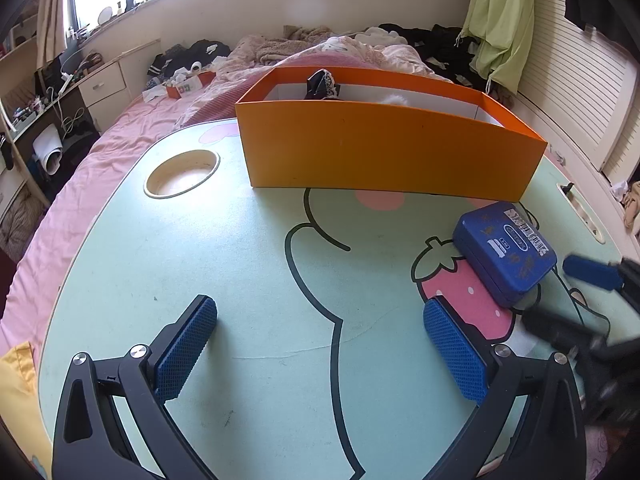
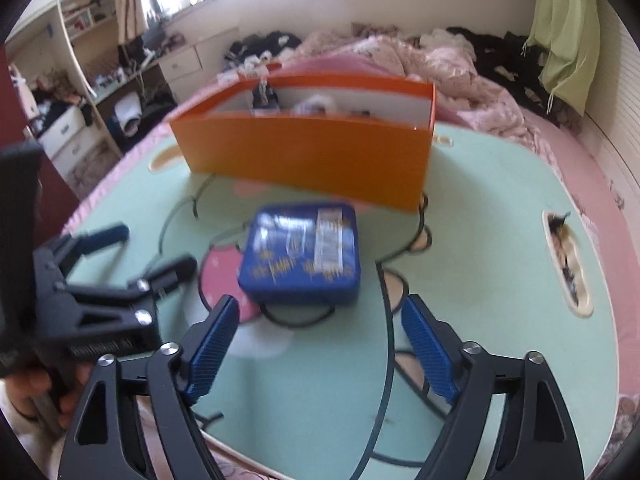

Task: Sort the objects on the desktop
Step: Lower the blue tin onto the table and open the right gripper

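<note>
A flat blue tin [image 2: 300, 254] with gold print and a white label lies on the green cartoon lap table [image 2: 480, 240], just ahead of my right gripper [image 2: 320, 320], which is open and holds nothing. The same blue tin [image 1: 506, 250] shows at the right of the left wrist view, with the right gripper [image 1: 568, 292] blurred beside it. My left gripper [image 1: 320, 320] hovers open over bare tabletop [image 1: 240, 260]. Behind the tin stands an orange box [image 1: 384, 148] with a dark item and something white inside.
The table rests on a bed with pink sheets [image 1: 120, 136] and heaped clothes. A round cup recess [image 1: 182, 174] is set in the table's far left, a slot [image 2: 566, 258] at its right edge. A hand [image 2: 36, 392] grips the left tool's handle.
</note>
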The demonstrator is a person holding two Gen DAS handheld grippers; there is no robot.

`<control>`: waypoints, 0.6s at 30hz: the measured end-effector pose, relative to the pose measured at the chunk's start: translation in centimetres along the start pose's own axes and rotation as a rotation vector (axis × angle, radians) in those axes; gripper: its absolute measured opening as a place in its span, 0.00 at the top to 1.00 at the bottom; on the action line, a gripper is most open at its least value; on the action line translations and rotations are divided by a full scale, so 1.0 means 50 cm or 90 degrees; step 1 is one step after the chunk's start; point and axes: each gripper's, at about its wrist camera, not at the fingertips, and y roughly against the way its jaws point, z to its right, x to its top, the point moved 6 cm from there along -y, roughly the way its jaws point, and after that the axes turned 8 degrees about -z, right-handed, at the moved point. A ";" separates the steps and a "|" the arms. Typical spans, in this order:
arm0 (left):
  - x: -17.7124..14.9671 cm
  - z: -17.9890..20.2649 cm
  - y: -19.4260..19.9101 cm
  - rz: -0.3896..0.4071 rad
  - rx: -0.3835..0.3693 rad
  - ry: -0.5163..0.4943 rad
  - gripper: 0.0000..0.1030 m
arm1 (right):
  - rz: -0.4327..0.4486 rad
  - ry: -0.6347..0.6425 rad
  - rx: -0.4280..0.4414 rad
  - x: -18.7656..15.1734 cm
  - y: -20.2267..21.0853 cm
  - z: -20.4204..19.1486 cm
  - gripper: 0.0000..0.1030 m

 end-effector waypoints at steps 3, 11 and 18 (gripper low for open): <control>-0.001 -0.003 -0.002 -0.002 0.000 0.000 0.00 | -0.023 0.031 -0.044 -0.003 -0.015 -0.013 0.00; 0.001 -0.015 -0.012 -0.006 0.000 -0.003 0.00 | -0.023 0.044 -0.035 -0.002 -0.017 -0.020 0.00; -0.001 -0.014 -0.010 -0.026 -0.006 -0.014 0.00 | -0.019 0.045 -0.032 0.000 -0.014 -0.019 0.00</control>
